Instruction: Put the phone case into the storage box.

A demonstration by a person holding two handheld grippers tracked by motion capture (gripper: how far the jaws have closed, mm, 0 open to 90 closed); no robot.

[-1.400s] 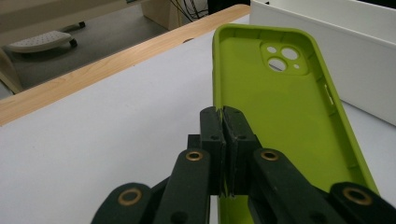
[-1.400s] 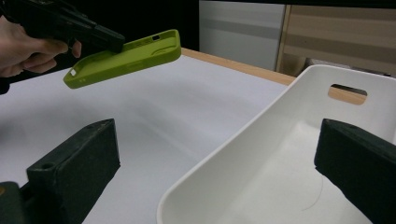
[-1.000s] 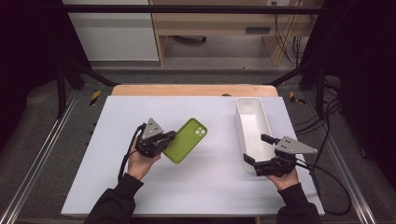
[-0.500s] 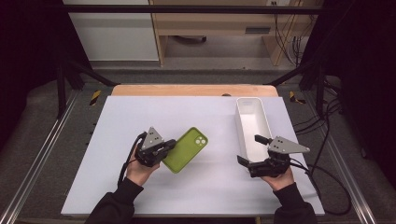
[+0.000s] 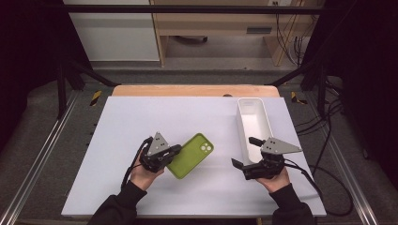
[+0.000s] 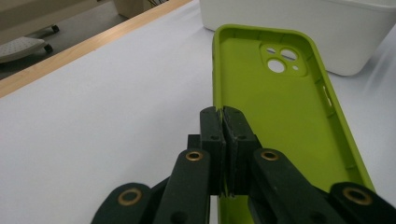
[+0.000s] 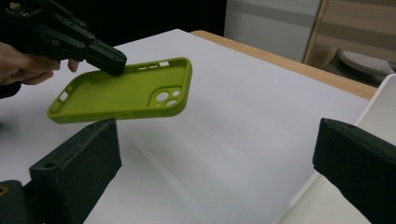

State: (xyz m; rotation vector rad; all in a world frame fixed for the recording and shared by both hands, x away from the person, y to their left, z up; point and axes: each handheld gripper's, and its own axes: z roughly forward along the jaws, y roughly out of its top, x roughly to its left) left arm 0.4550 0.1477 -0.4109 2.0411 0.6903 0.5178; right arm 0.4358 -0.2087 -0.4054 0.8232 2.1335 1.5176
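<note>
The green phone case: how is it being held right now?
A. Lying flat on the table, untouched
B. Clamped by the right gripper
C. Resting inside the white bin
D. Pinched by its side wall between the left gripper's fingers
D: the left gripper has its fingers closed on one side wall of the green phone case, which the right gripper view shows lifted off the table, while the right gripper stands open and apart from it.
</note>
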